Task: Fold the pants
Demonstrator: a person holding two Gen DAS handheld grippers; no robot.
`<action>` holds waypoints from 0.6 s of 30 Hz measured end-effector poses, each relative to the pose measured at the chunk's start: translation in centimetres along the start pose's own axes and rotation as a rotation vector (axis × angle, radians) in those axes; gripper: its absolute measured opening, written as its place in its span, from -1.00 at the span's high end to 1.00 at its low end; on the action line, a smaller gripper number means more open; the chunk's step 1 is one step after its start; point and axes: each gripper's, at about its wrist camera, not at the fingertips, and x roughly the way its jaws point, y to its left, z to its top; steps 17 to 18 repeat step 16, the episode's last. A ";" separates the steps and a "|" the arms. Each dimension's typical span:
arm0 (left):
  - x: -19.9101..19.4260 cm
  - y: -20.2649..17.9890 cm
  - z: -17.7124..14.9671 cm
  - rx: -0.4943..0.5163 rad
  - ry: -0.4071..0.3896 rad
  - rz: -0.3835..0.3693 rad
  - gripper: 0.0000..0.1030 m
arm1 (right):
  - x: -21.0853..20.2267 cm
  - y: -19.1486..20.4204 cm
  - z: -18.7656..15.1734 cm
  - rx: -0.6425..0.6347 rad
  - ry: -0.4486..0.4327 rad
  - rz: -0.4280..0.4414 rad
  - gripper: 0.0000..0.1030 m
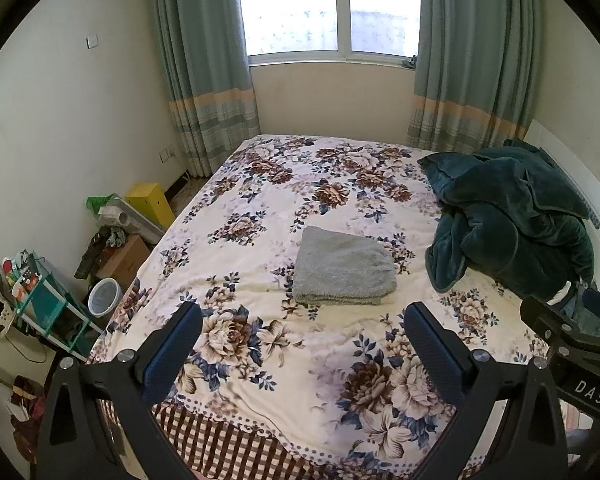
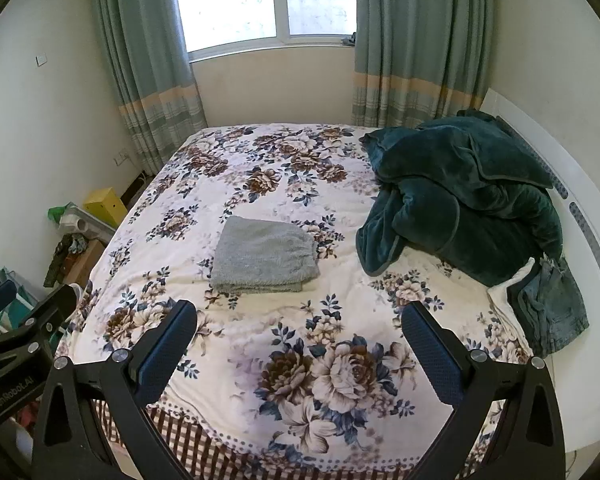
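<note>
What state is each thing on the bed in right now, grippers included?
gray pants: folded flat, mid-bed
green blanket: bunched in a heap
jeans: crumpled by the blanket, at the bed's right edge
left gripper: open, holding nothing
right gripper: open, holding nothing

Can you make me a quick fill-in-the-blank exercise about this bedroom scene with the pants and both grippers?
1. The folded grey pants lie on the ____ bedspread.
2. Both the left gripper and the right gripper are ____.
3. The crumpled blanket is dark ____.
4. The denim garment lies at the bed's ____ edge.

Missing words: floral; open; green; right
</note>
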 end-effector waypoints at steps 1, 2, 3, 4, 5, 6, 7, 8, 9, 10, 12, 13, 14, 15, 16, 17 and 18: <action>0.1 -0.1 0.0 0.001 0.000 -0.002 -1.00 | 0.0 0.1 0.0 -0.001 -0.001 0.000 -1.00; 0.0 0.0 0.1 0.000 -0.002 -0.001 -1.00 | 0.0 0.0 0.0 0.000 -0.002 -0.002 -1.00; 0.1 -0.1 0.1 0.001 -0.001 0.001 -1.00 | 0.0 0.0 0.0 0.001 -0.001 -0.001 -1.00; 0.1 -0.1 0.1 0.002 -0.002 0.000 -1.00 | 0.0 0.1 0.0 0.000 -0.002 -0.001 -1.00; 0.1 -0.2 0.1 0.002 0.000 -0.001 -1.00 | 0.0 0.0 0.0 0.000 -0.001 -0.002 -1.00; 0.1 -0.2 0.1 0.001 0.000 0.002 -1.00 | 0.0 0.0 0.0 0.001 -0.001 -0.001 -1.00; 0.0 -0.2 0.1 0.001 -0.001 0.001 -1.00 | 0.0 0.0 0.0 0.001 -0.003 0.000 -1.00; 0.1 -0.2 0.2 0.003 -0.002 0.001 -1.00 | 0.0 0.0 0.0 -0.001 -0.002 -0.001 -1.00; 0.1 -0.2 0.1 0.002 0.000 0.000 -1.00 | 0.0 0.0 0.0 -0.001 0.000 -0.002 -1.00; 0.1 -0.1 0.1 0.001 0.000 -0.001 -1.00 | 0.1 0.0 0.0 0.001 0.000 -0.001 -1.00; 0.1 -0.1 0.1 0.005 -0.004 0.001 -1.00 | 0.0 -0.1 0.0 -0.001 -0.001 -0.001 -1.00; 0.1 -0.1 0.1 0.005 -0.005 0.000 -1.00 | 0.0 -0.1 0.0 -0.001 -0.002 -0.001 -1.00; 0.0 -0.1 0.2 0.006 -0.011 0.000 -1.00 | 0.1 0.0 0.0 -0.001 -0.001 0.000 -1.00; -0.2 -0.1 0.3 0.007 -0.019 0.003 -1.00 | 0.0 -0.1 -0.1 0.000 0.000 0.000 -1.00; -0.3 -0.2 0.4 0.009 -0.020 0.001 -1.00 | 0.0 -0.1 0.0 -0.001 0.000 -0.001 -1.00; -0.3 -0.2 0.4 0.009 -0.020 0.001 -1.00 | 0.0 -0.1 0.0 -0.001 0.000 -0.001 -1.00; -0.3 -0.2 0.4 0.009 -0.020 0.001 -1.00 | 0.0 -0.1 0.0 -0.001 0.000 -0.001 -1.00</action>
